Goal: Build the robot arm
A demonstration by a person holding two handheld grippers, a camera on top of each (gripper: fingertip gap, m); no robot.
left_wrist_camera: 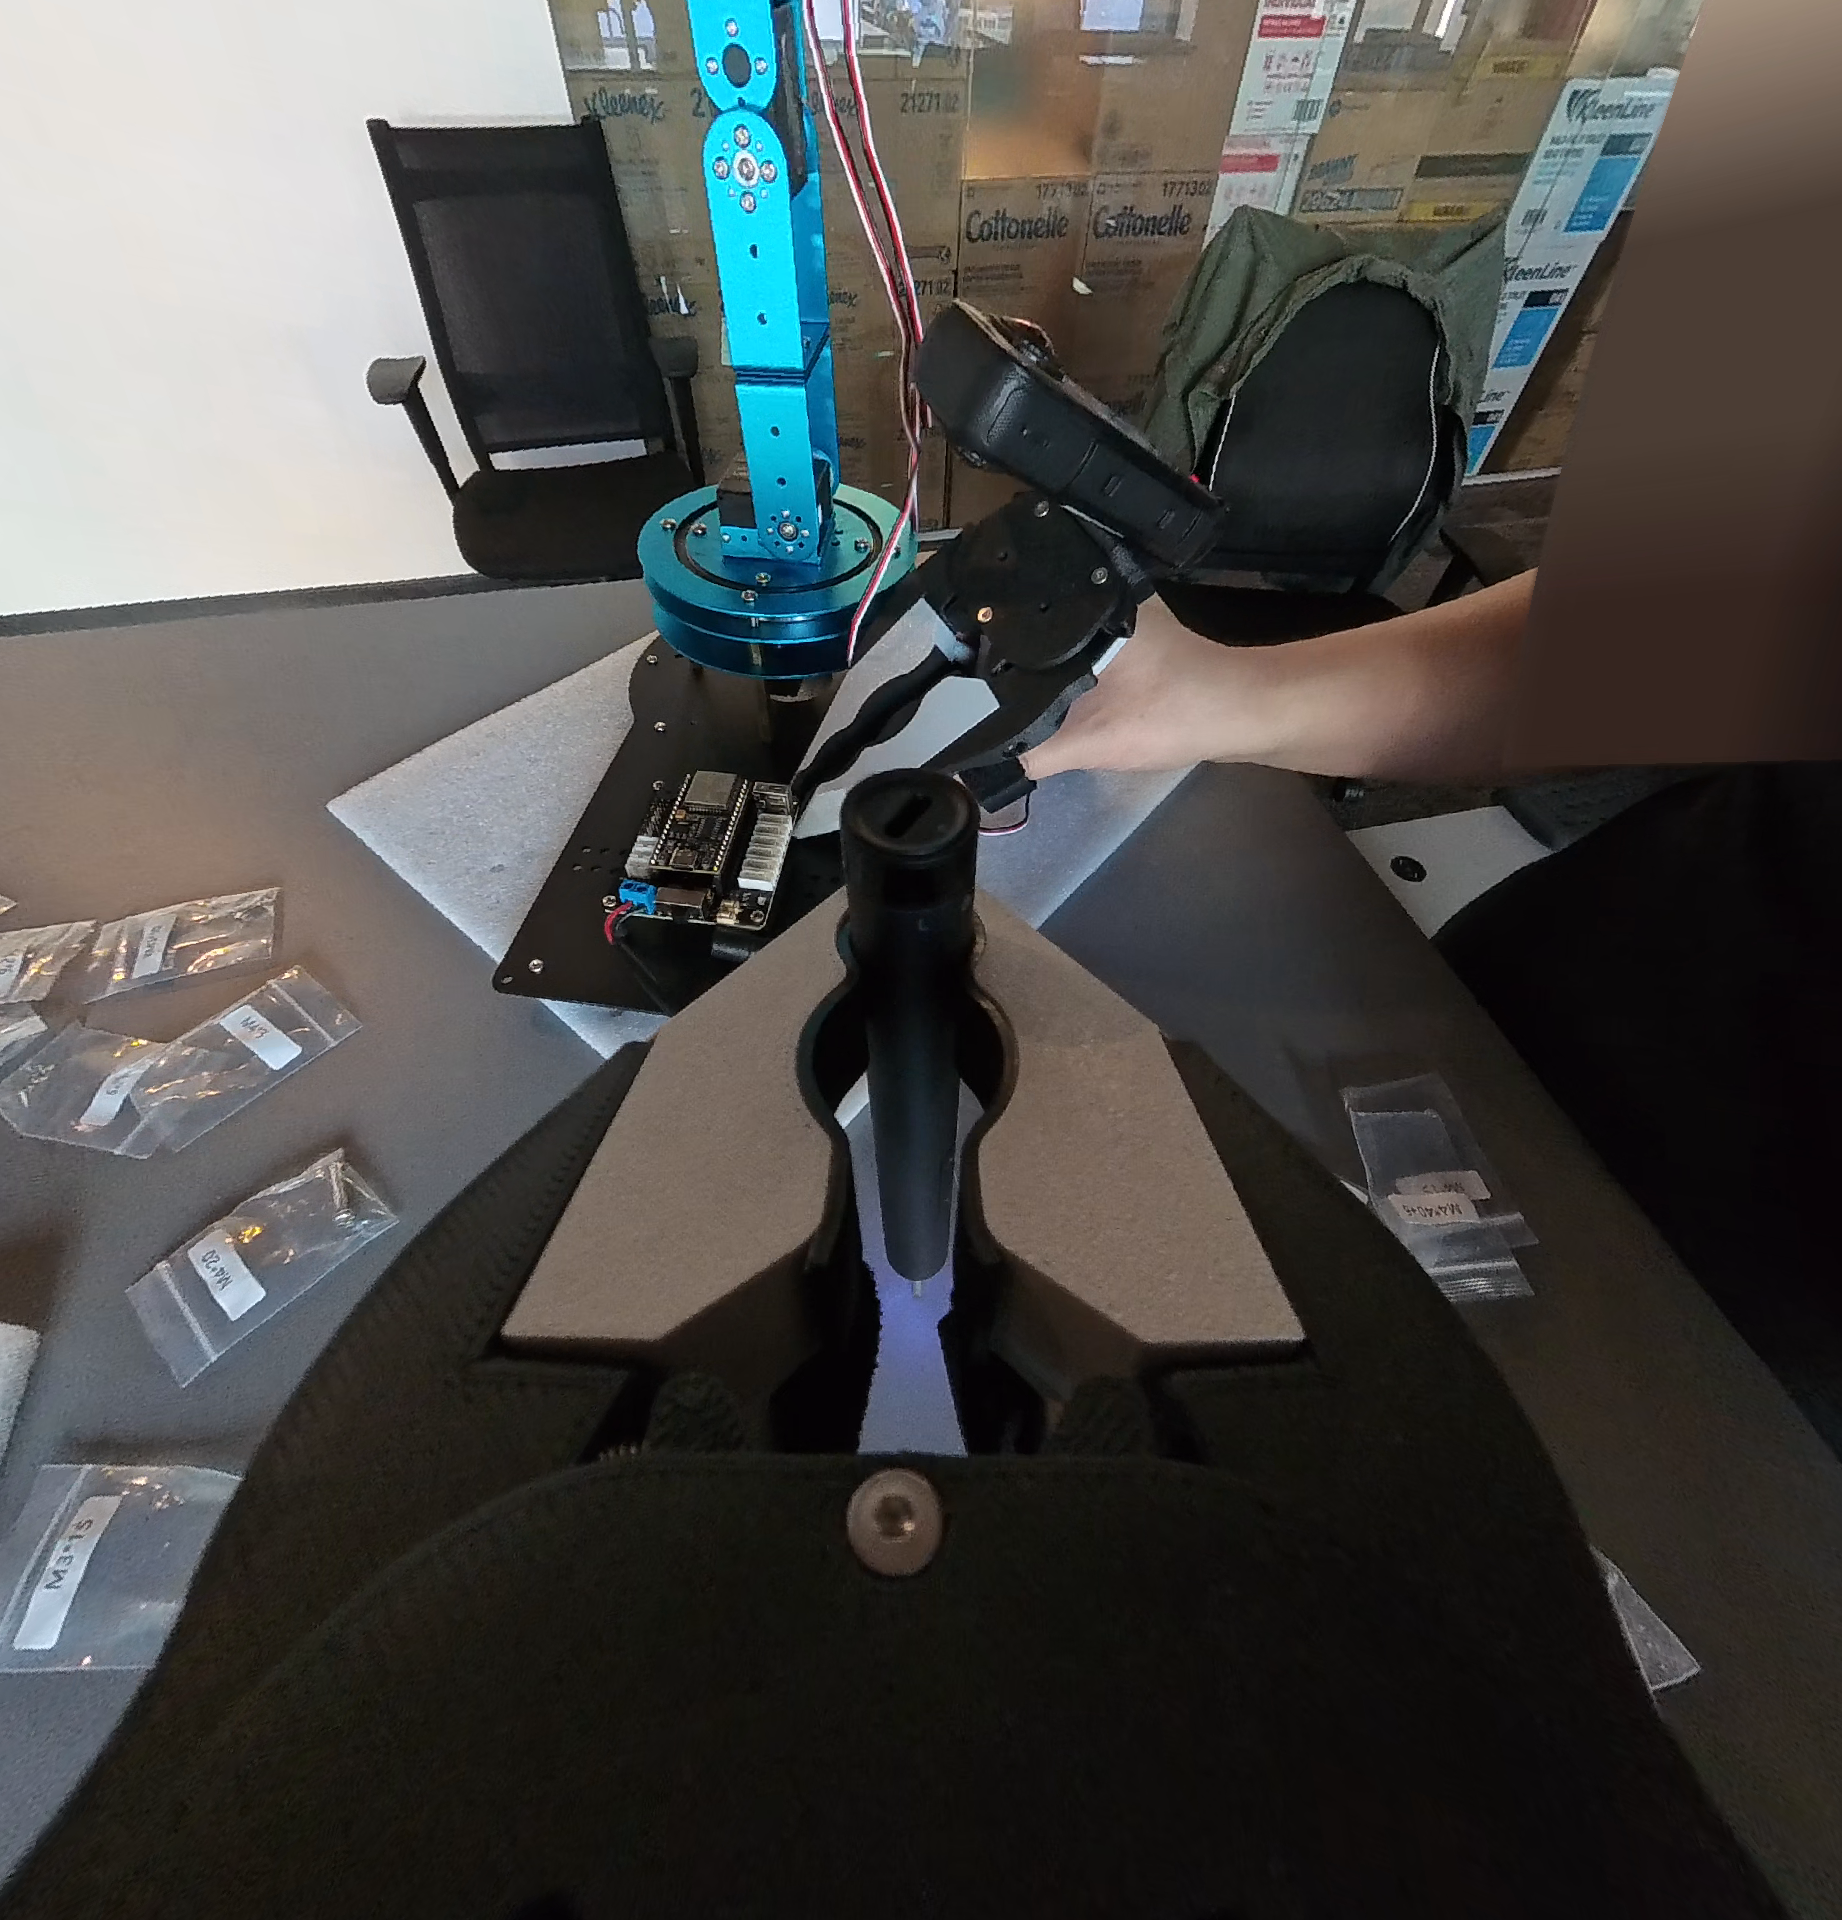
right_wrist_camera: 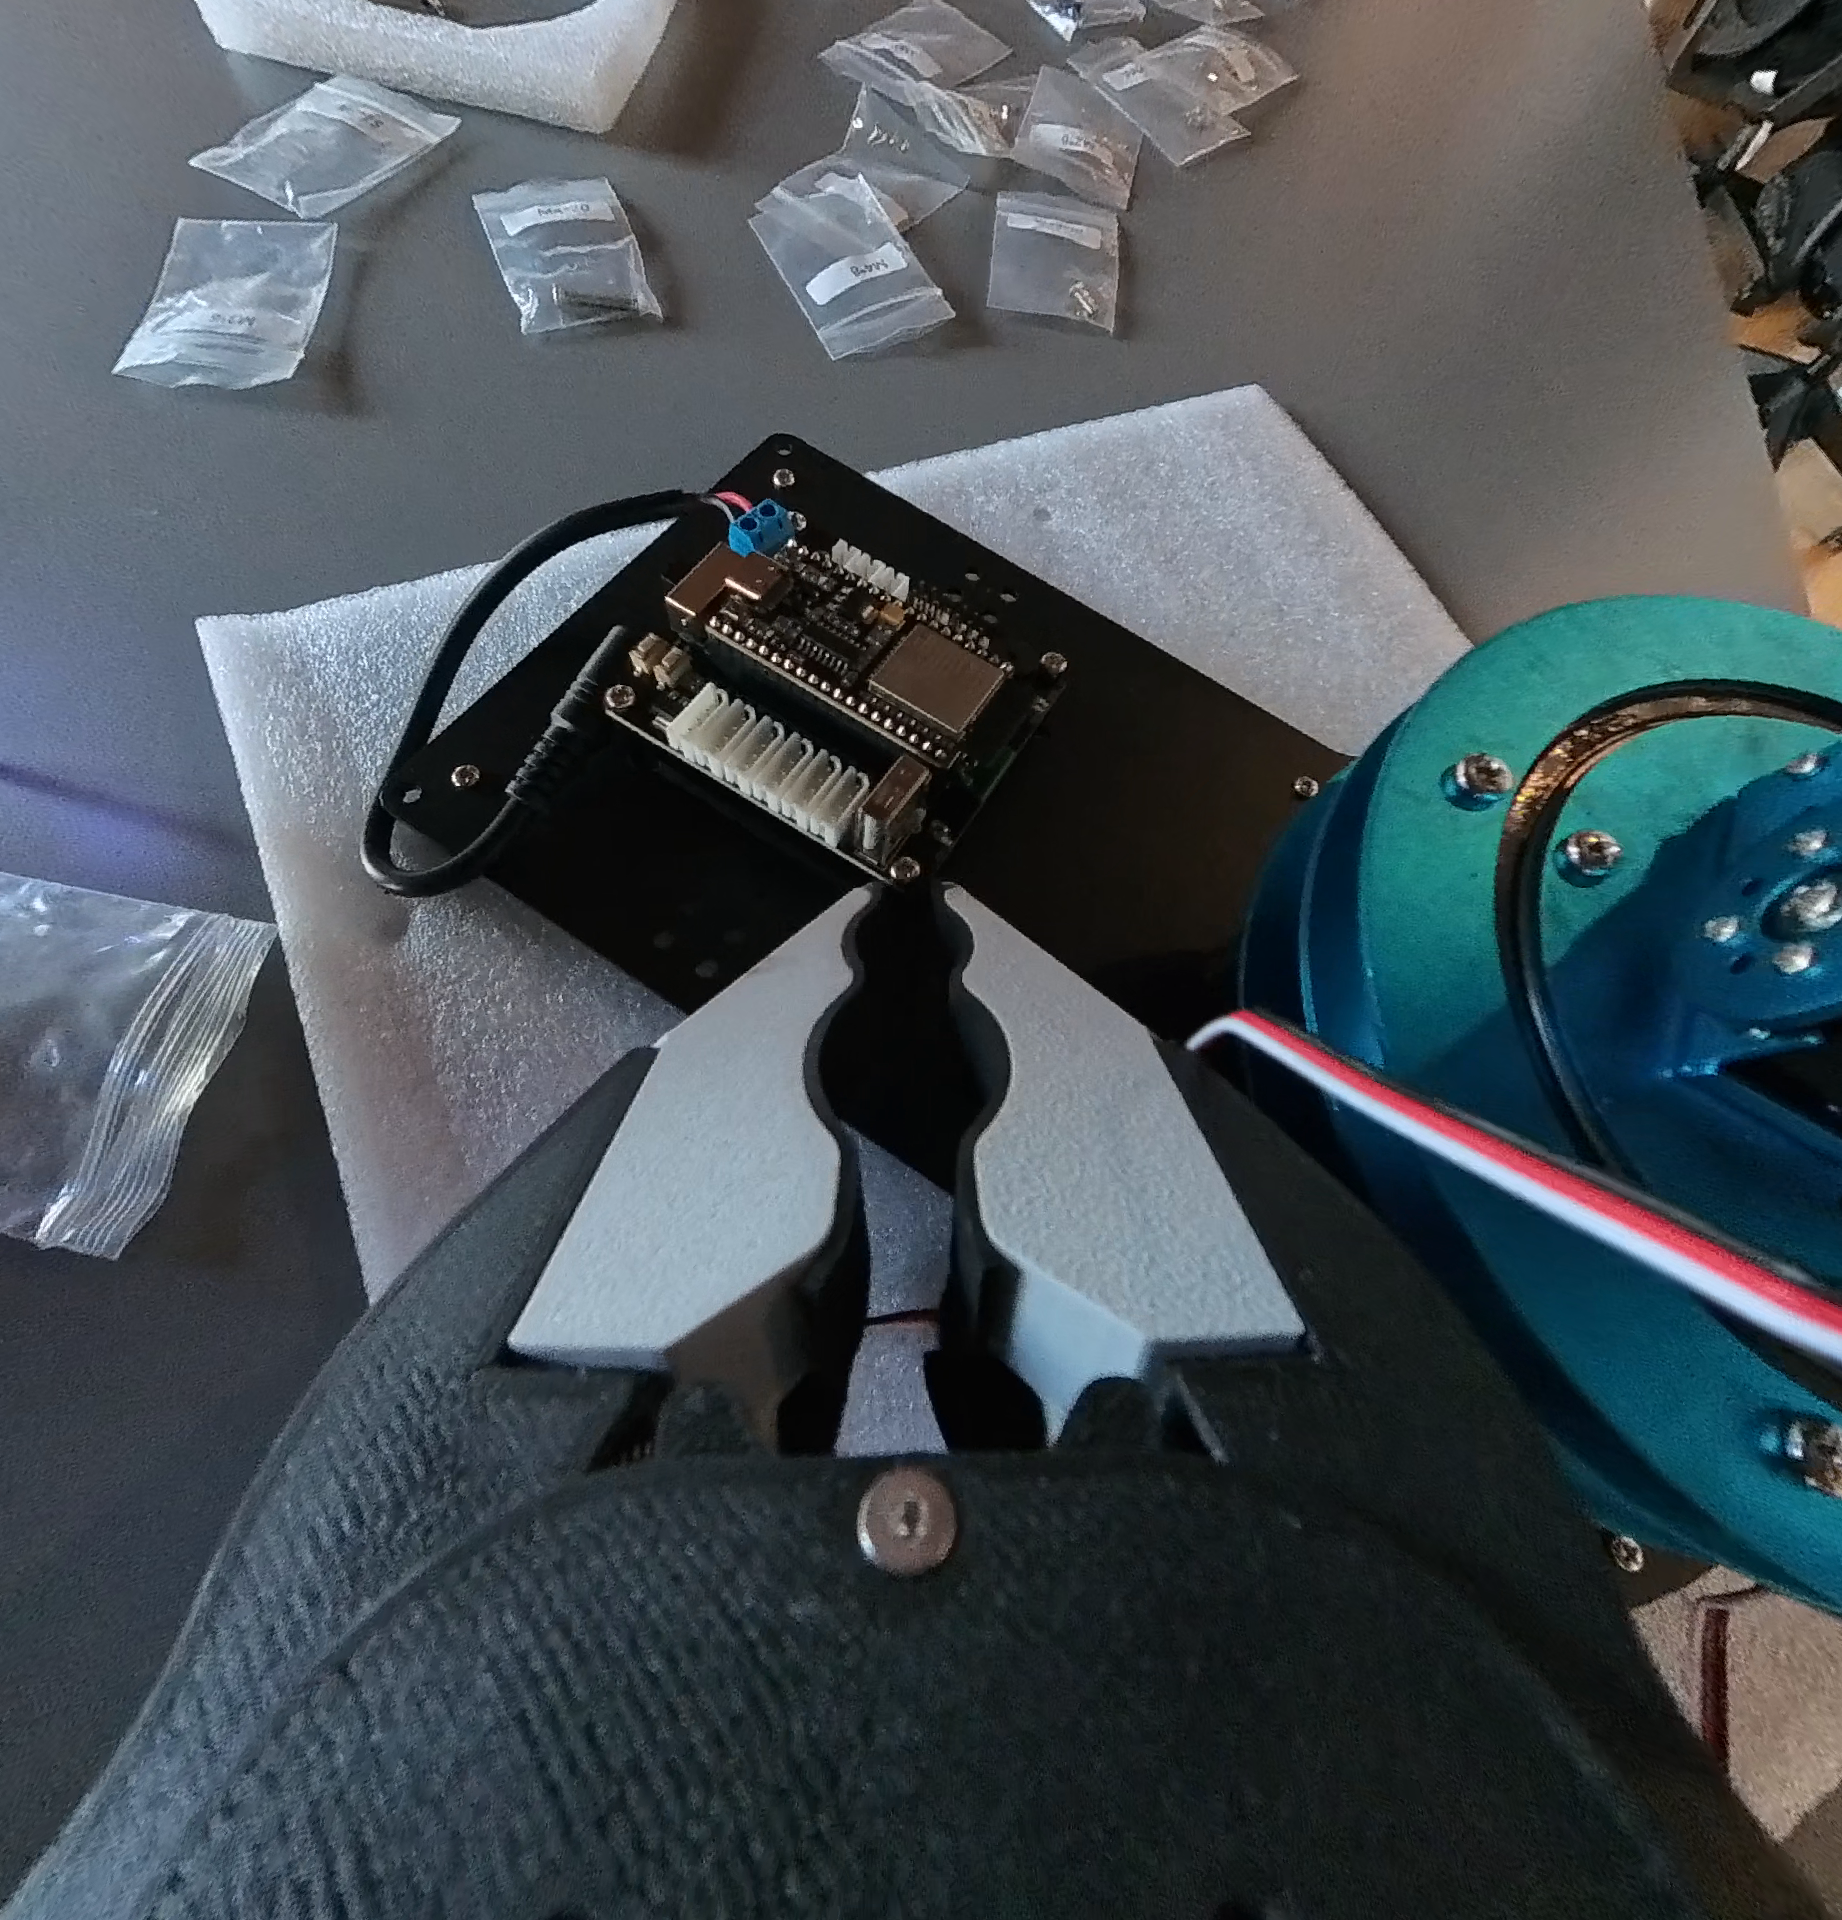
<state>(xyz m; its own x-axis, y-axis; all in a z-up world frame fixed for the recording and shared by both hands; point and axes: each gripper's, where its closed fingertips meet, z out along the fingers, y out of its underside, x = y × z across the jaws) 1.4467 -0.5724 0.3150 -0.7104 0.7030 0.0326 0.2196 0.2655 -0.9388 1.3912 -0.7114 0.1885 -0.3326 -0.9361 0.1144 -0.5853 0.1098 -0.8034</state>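
My left gripper (left_wrist_camera: 912, 920) is shut on a black screwdriver-like tool (left_wrist_camera: 912, 1091), whose thin metal tip points back toward the camera. It hovers over the near end of a black base plate (left_wrist_camera: 584, 914). My right gripper (right_wrist_camera: 901, 896) has its jaws closed together, with the tips at the edge of a circuit board (right_wrist_camera: 844, 686) beside its white connectors. Whether they pinch anything is hidden. It also shows in the left wrist view (left_wrist_camera: 808, 790), held by a hand. A red-white-brown wire (right_wrist_camera: 1519, 1174) passes under it from the blue robot arm (left_wrist_camera: 761, 312).
The base plate (right_wrist_camera: 1104, 790) lies on a white foam sheet (right_wrist_camera: 377, 831) on a grey table. Several clear bags of screws (right_wrist_camera: 855, 270) lie around it and also show in the left wrist view (left_wrist_camera: 242, 1049). The arm's blue round base (right_wrist_camera: 1468, 883) stands close on the right. Chairs and stacked cardboard boxes stand behind. Across from one pair of fingers to the other is roughly 20 centimetres.
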